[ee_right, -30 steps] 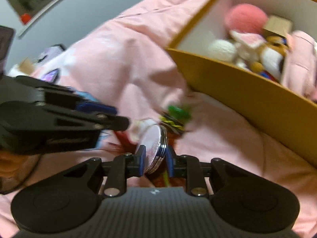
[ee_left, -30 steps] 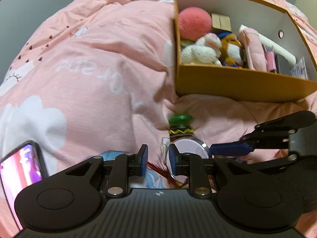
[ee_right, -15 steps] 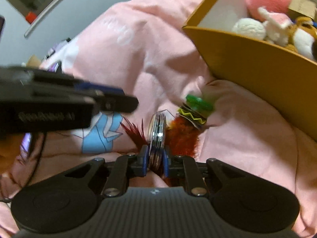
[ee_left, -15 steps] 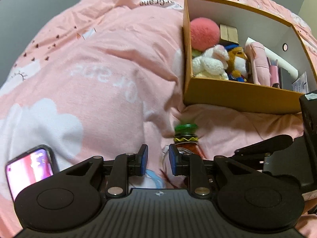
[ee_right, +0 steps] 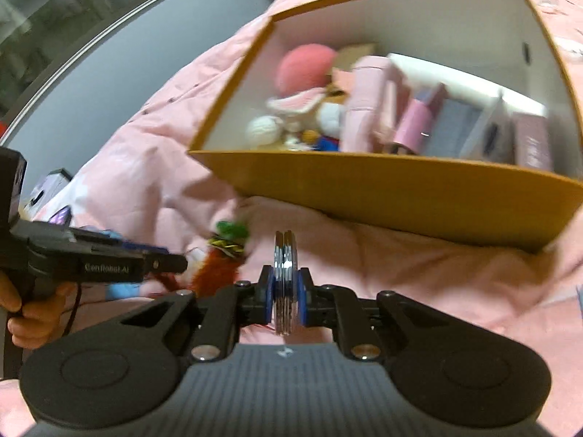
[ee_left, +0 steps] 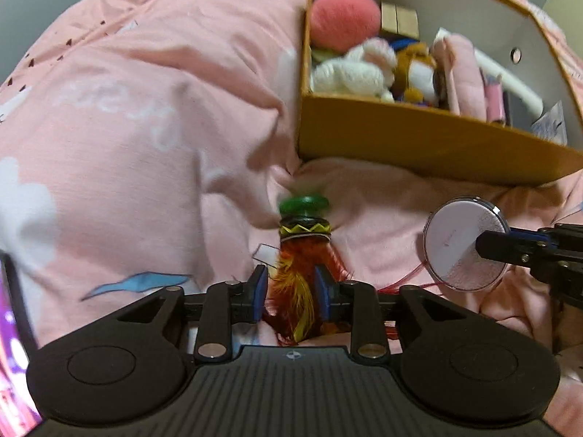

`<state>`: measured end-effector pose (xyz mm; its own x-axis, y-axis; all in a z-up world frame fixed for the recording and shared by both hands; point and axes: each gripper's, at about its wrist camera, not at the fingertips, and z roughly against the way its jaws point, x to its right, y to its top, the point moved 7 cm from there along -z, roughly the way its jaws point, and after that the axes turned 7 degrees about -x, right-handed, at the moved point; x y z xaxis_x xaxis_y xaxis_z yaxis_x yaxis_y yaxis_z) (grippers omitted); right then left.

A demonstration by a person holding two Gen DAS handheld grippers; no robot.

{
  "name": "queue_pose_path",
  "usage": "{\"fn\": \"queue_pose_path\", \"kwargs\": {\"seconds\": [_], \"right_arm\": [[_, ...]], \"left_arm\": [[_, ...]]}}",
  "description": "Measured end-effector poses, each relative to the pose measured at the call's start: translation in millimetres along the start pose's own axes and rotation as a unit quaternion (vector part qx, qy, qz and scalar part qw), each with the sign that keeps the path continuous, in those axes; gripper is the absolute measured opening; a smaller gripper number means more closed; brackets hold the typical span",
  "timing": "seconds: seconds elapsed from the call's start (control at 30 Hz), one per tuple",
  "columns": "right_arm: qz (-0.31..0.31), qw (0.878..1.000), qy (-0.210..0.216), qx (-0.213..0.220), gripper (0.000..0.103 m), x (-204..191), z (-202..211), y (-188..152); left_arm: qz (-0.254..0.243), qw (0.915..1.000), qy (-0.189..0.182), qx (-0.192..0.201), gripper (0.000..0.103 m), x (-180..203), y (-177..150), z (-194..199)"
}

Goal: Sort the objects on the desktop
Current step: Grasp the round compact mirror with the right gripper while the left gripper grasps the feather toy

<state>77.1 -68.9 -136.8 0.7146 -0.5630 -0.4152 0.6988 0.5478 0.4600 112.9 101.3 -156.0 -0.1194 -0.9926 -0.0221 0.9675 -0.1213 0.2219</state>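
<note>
The surface is a rumpled pink quilt with white cloud shapes and lettering, and behind it in the right wrist view stand a grey wall and a dark glass pane with a pale curved frame. One open cardboard box, ochre outside and white inside, sits on the quilt and serves as the landmark. Inside it lie one round pink fluffy ball, one white plush animal, one brown and white plush figure, two small tan cubes and several pink and white packets too blurred to count.

Just in front of the box's near wall lies one shuttlecock of red and yellow feathers with a green cap and a zigzag band. The left gripper straddles its feathers, jaws opening, blue pads apart from the plume.

In front of the box's right half, the right gripper is clamped narrowly on one round silver-rimmed compact mirror, held on edge. One lit phone screen shows far left of the box
</note>
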Motion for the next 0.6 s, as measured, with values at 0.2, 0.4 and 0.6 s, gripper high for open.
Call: {"fn": "queue_pose_path", "kwargs": {"seconds": [0.2,0.4,0.6], "right_arm": [[0.016,1.000,0.001,-0.010,0.014,-10,-11,-7],[0.002,1.000,-0.007,-0.017,0.014,-5,-10,-12],[-0.014,1.000,-0.016,-0.017,0.014,0,-2,-14]], "left_arm": [[0.016,0.9986,-0.023,-0.045,0.051,6,-4,-25],[0.018,0.9968,-0.014,-0.076,0.040,11,-8,-49],[0.036,0.9972,-0.036,-0.054,0.005,5,-11,-37]]}}
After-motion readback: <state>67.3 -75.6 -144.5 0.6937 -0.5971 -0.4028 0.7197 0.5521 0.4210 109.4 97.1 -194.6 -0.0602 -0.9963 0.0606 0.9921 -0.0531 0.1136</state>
